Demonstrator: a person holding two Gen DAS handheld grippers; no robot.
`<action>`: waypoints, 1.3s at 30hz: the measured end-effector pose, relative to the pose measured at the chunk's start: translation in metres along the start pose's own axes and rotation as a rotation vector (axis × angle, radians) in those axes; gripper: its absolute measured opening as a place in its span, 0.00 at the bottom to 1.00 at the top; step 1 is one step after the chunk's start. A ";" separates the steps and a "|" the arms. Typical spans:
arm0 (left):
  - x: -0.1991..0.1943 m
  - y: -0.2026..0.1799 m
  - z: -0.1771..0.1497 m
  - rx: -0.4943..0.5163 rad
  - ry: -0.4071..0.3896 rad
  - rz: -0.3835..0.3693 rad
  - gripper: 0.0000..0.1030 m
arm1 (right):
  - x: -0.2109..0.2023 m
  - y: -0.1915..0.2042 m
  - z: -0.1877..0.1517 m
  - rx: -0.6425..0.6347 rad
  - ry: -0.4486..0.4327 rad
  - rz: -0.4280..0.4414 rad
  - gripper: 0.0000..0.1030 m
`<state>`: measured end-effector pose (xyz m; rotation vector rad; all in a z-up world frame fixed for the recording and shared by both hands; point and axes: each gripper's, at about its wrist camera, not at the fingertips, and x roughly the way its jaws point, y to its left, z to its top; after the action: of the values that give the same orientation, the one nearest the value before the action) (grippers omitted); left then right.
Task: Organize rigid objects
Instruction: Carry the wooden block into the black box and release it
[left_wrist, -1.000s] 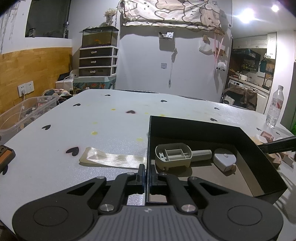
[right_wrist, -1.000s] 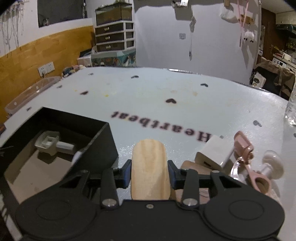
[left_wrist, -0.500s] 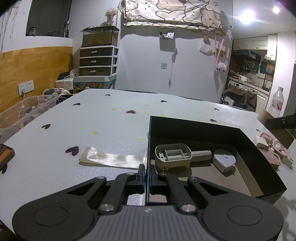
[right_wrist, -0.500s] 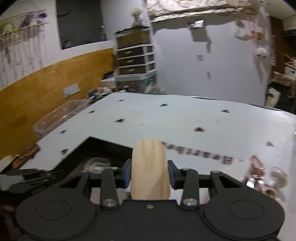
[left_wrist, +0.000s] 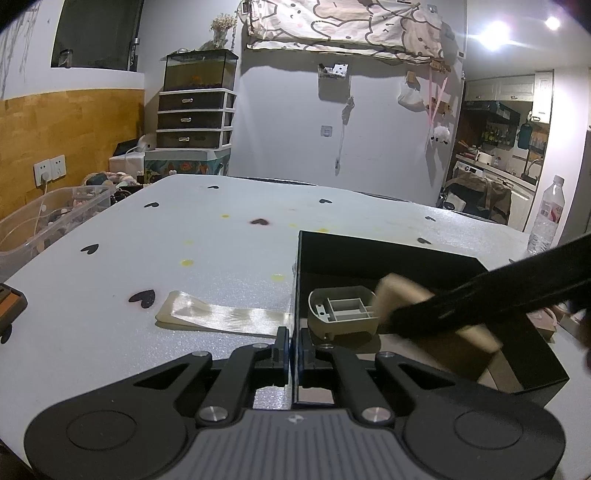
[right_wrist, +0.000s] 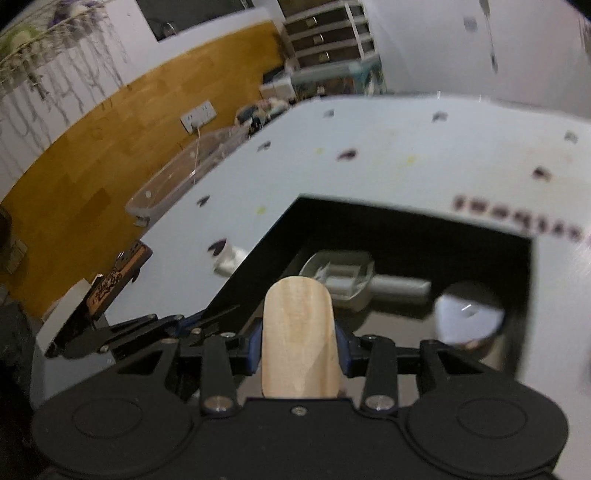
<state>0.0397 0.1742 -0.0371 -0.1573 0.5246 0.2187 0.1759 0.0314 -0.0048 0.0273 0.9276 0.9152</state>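
Right gripper (right_wrist: 297, 354), clamped on a rounded wooden block (right_wrist: 297, 336), has swung in from the loose items near the table's right edge and now hangs over the black box (left_wrist: 388, 254). Judged: drop-off is next. Block sits between its fingers, above the grey scoop (right_wrist: 341, 275) and white heart-shaped piece (right_wrist: 467, 315) already inside. Left gripper (left_wrist: 291, 349) stays pinched on the box's near wall, steadying it.

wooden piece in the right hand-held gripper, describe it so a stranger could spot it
Find the black box on the white table. Above its near side, the right hand-held gripper clamps a wooden piece: pale, flat, round-ended, unlike the grey plastic items inside.
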 end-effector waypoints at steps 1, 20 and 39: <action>0.000 0.000 0.000 -0.001 0.001 -0.002 0.04 | 0.007 0.001 0.000 0.025 0.016 0.001 0.39; 0.001 0.003 0.001 -0.007 0.001 -0.014 0.04 | 0.026 -0.022 0.006 0.294 0.087 0.009 0.36; 0.001 0.003 0.001 -0.008 0.001 -0.014 0.05 | 0.021 -0.019 -0.006 0.282 0.104 0.073 0.22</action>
<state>0.0401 0.1779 -0.0373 -0.1689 0.5238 0.2068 0.1898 0.0313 -0.0303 0.2578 1.1531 0.8535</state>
